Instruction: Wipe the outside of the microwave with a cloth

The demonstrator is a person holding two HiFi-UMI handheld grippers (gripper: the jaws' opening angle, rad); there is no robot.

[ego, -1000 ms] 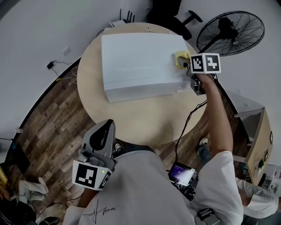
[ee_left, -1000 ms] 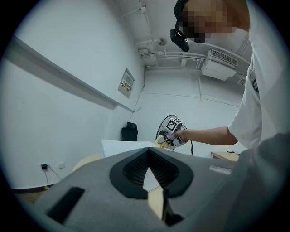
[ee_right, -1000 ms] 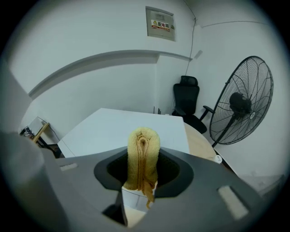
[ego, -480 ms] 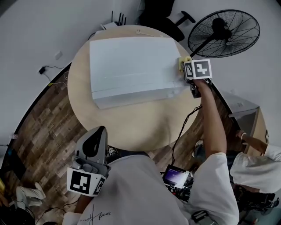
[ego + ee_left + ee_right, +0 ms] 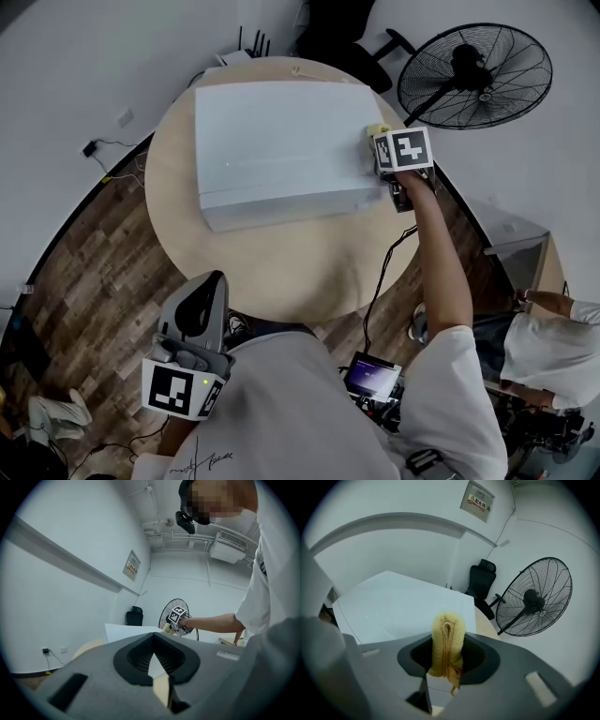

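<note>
Folded yellow cloth (image 5: 447, 641) at right edge of white microwave (image 5: 281, 141).

Left claw (image 5: 153, 637): jaws closed together, nothing between them. Beyond it, a white microwave (image 5: 126, 632) stands on the round worktop (image 5: 89, 648). The right claw (image 5: 170, 629) holds a yellow cloth (image 5: 166, 628) at the microwave's far edge.

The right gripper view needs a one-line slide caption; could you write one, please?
Right gripper shut on a folded yellow cloth, facing the white box-shaped microwave and black pedestal fan.
</note>
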